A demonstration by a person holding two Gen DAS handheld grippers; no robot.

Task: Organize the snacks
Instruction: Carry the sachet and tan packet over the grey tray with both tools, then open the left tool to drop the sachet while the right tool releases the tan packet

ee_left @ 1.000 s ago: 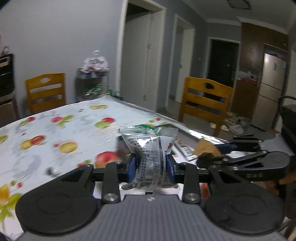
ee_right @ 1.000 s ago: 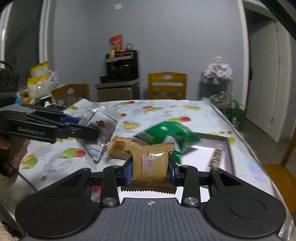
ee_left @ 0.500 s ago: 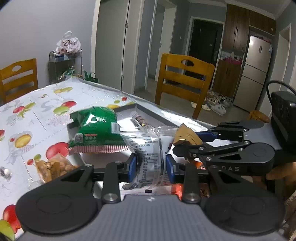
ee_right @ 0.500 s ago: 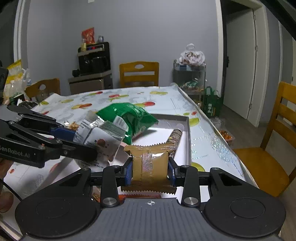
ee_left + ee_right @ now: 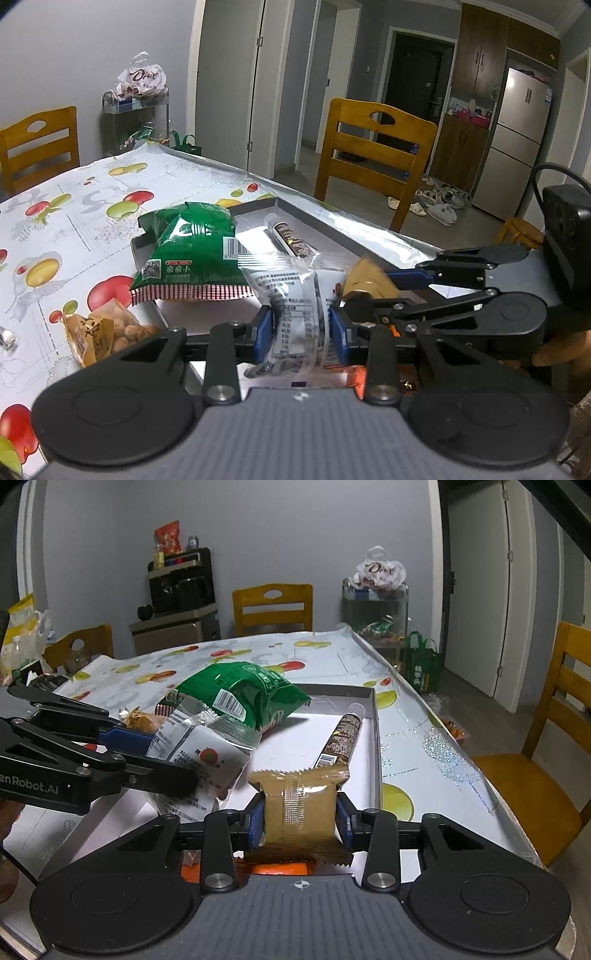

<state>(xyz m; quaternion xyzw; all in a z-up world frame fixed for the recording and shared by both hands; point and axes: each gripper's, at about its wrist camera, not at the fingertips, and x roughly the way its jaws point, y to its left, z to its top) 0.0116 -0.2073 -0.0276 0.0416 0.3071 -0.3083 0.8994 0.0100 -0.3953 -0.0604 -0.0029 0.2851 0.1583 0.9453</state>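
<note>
Tilting down over tray (image 5: 373, 716): left gripper (image 5: 300, 328) fingers clamp clear packet (image 5: 295, 295); right gripper (image 5: 300, 818) fingers just widening around brown packet (image 5: 299, 801).

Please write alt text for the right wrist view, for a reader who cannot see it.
The right gripper, its jaws just opening, has a tan snack packet between its pads above a white tray. The left gripper alongside grips a clear packet. The tray holds a green bag and a brown tube.
</note>
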